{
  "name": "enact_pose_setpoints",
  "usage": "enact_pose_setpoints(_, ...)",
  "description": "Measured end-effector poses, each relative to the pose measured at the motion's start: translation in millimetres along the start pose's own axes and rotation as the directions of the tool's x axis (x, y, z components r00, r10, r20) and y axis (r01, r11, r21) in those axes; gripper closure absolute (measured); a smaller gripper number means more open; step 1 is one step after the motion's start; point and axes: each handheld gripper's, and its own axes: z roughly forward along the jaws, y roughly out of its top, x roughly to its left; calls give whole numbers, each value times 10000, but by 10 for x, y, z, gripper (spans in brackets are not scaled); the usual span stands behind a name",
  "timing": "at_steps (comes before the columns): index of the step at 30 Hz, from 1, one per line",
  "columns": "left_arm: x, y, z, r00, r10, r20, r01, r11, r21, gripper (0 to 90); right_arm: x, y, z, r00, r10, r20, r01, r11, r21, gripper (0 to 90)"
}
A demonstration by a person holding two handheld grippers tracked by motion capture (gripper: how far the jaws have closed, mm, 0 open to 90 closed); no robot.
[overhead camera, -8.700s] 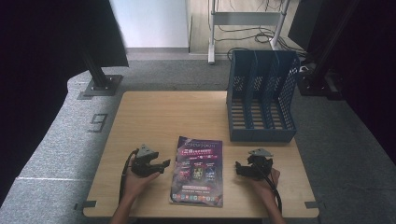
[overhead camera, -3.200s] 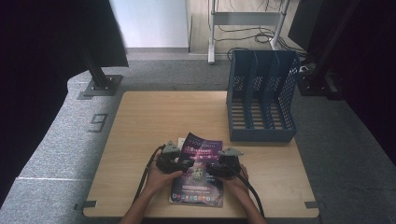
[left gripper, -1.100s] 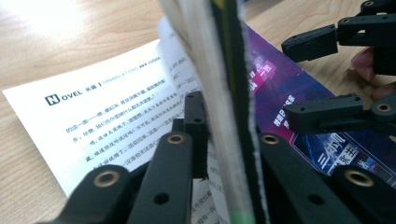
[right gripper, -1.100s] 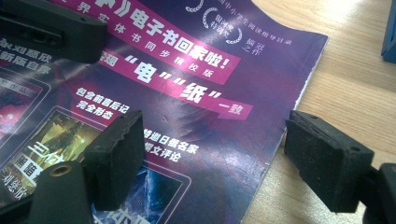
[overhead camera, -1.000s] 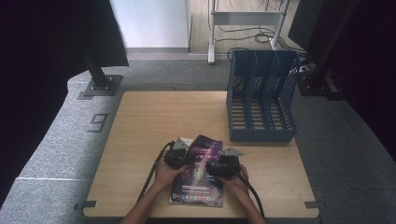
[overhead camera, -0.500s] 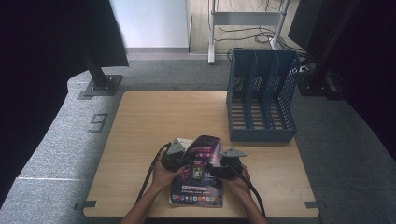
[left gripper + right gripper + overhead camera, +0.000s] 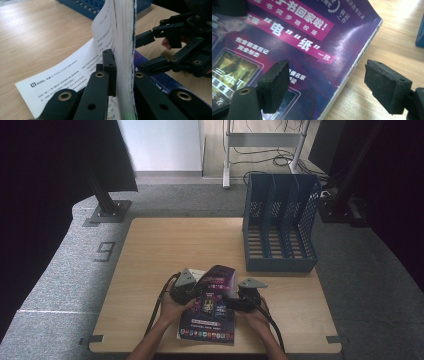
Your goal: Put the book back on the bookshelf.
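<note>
Two hand-held grippers work a purple paperback book [image 7: 210, 307] at the near edge of a wooden desk [image 7: 170, 245]. At left, the left gripper [image 7: 186, 289] has its jaws clamped on a thick sheaf of pages, lifted upright (a loose printed sheet [image 7: 62, 77] curls beneath). At centre lies the book's glossy cover. At right, the right gripper [image 7: 337, 85] hovers with jaws apart, straddling the book's spine edge. Farther right stands a blue file rack [image 7: 280, 225]. Risk: pulling higher could tear pages or drag the book, since nothing pins it.
</note>
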Motion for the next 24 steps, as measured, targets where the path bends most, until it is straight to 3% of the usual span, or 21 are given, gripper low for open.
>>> enact_pose_setpoints(10, -66, 71, -115, 9994, 275, 192, -268, 9990, -356, 886, -7, 43, -61, 9994, 179, -295, -194, 9986, -494, 200)
enact_pose_setpoints(24, -145, 110, -171, 9985, 461, 278, -446, 9976, -537, 885, -53, 57, -60, 9940, 569, -938, -606, 9975, -369, 174)
